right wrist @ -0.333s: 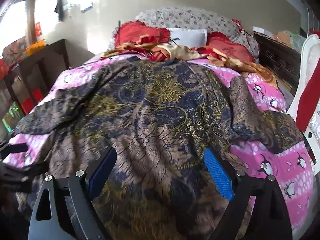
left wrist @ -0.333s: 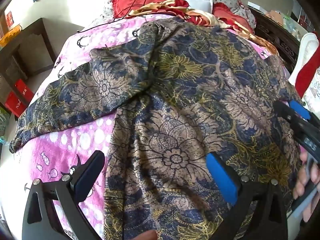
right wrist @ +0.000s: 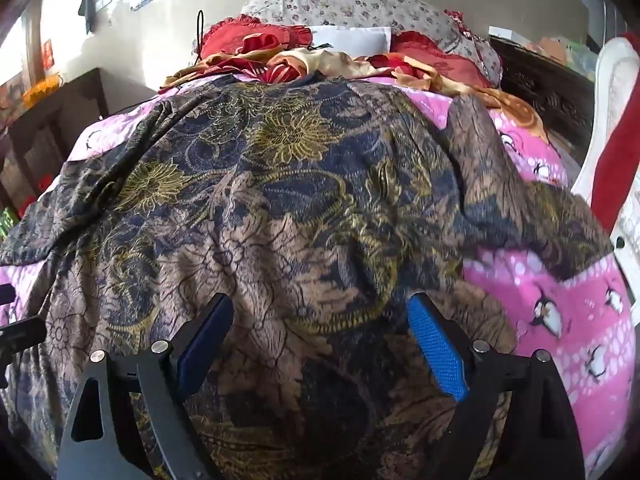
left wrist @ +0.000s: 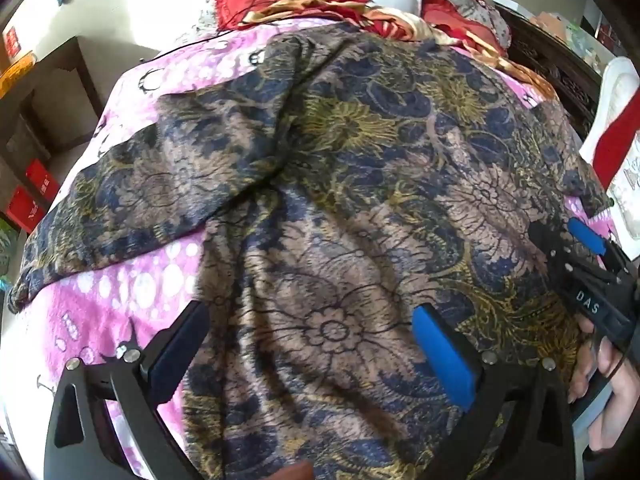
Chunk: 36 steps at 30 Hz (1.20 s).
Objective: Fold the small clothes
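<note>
Both hand-held grippers, left [left wrist: 308, 344] and right [right wrist: 320, 340], wide open, empty, above patterned garment [left wrist: 360, 200] spread flat on bed [left wrist: 132, 292]. Risk: pinching pink blanket too, or bunching slippery fabric, skewing fold.

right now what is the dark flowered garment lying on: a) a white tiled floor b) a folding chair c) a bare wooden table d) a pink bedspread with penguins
d, the dark flowered garment is spread over a pink bedspread printed with penguins, with red pillows at the far end of the bed.
</note>
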Each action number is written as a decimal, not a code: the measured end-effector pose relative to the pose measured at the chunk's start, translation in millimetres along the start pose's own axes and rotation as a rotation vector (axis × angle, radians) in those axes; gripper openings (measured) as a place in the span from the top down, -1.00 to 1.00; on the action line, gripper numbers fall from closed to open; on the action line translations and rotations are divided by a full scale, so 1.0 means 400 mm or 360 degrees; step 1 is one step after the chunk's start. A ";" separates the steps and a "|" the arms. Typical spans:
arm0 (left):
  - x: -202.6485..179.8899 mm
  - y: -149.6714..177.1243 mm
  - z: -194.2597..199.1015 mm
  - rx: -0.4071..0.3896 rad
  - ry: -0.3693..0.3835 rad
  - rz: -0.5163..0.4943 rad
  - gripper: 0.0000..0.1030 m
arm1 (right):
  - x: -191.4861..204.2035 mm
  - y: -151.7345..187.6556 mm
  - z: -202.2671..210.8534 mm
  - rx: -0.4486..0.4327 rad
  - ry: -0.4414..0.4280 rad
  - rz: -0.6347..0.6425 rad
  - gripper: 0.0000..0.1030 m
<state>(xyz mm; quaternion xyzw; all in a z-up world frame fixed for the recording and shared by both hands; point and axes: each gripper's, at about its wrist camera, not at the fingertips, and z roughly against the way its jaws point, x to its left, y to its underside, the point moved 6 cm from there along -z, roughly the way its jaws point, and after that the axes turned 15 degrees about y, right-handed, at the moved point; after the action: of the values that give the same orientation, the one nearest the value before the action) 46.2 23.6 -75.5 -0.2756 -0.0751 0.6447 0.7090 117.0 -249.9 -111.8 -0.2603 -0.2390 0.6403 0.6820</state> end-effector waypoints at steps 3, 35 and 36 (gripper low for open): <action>-0.038 -0.017 -0.018 0.0017 -0.0022 -0.0008 -1.00 | 0.022 0.010 0.061 -0.0020 0.0014 0.0006 -0.86; -0.009 0.034 -0.084 0.0133 0.0021 -0.0012 -0.99 | 0.082 0.097 0.132 0.0412 0.0219 0.0090 -1.00; -0.010 0.047 -0.075 0.0144 0.0036 0.0003 -0.99 | 0.076 0.112 0.148 0.0429 0.0260 0.0110 -1.00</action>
<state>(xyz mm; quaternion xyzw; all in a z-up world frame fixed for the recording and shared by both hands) 43.2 11.4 -108.8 -0.2507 -0.0377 0.6449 0.7210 46.4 -214.8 -97.2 -0.2258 -0.0856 0.6662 0.7055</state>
